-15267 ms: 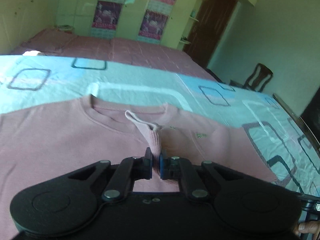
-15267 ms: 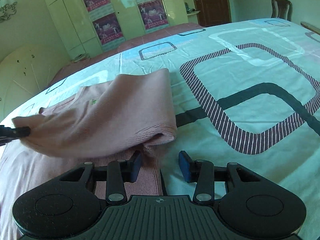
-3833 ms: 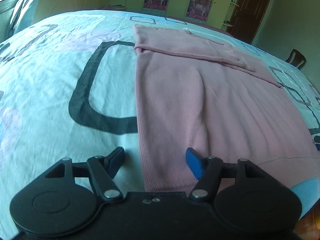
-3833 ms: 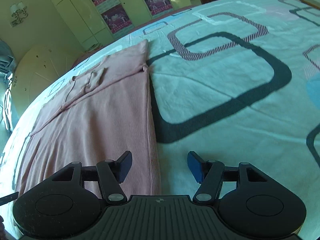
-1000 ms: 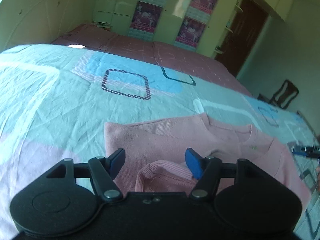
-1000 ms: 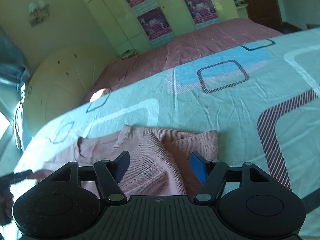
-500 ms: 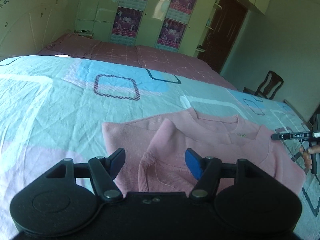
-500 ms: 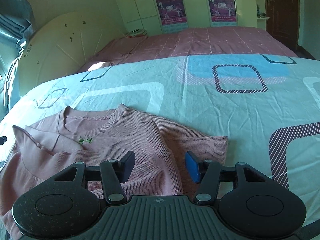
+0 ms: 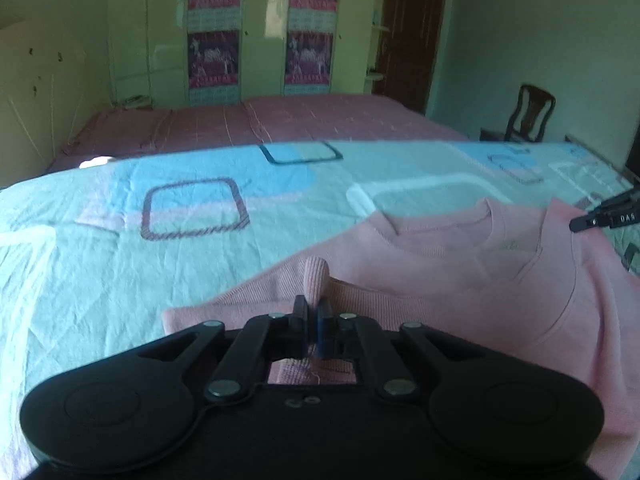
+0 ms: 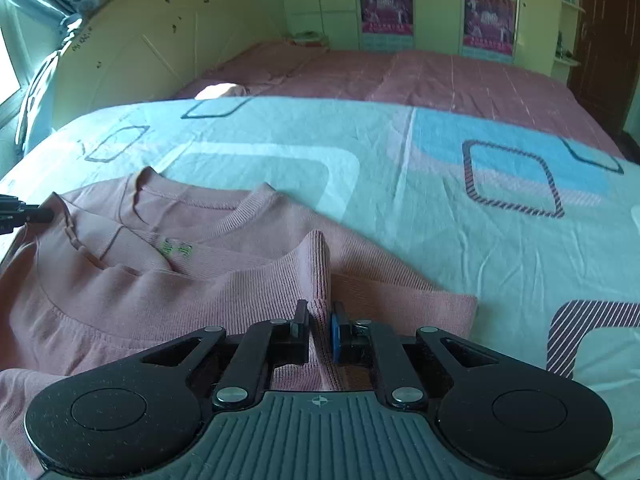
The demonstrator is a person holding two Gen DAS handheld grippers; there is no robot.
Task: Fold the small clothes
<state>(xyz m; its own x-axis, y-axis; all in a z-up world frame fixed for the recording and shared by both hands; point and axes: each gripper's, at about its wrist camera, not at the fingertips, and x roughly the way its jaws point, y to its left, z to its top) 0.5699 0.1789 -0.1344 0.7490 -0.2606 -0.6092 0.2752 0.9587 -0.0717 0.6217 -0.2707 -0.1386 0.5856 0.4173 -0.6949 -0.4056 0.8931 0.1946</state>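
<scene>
Pink ribbed knit, a small crew-neck sweater, lies folded on a pale turquoise bedsheet printed with rounded dark and blue squares, its neckline toward the far side of the bed and a small green mark just under the collar.

The left gripper, black with one blue pad, tilts downward toward the sweater's left edge. Its jaws are pressed together on a pinched-up ridge of the pink fabric, which stands up as a rounded fold just beyond the fingertips.

The right gripper also angles down at the bed, over the sweater's right side. Its jaws have closed onto a ribbed hem fold that rises between the pads and peaks ahead of them, with only the thickness of the cloth between them.

In the left wrist view the black tip of the right gripper shows at the right edge, beside the sweater's shoulder. Beyond the sheet lie a dusky pink bed cover, cream wardrobe doors with posters and a dark wooden chair.
</scene>
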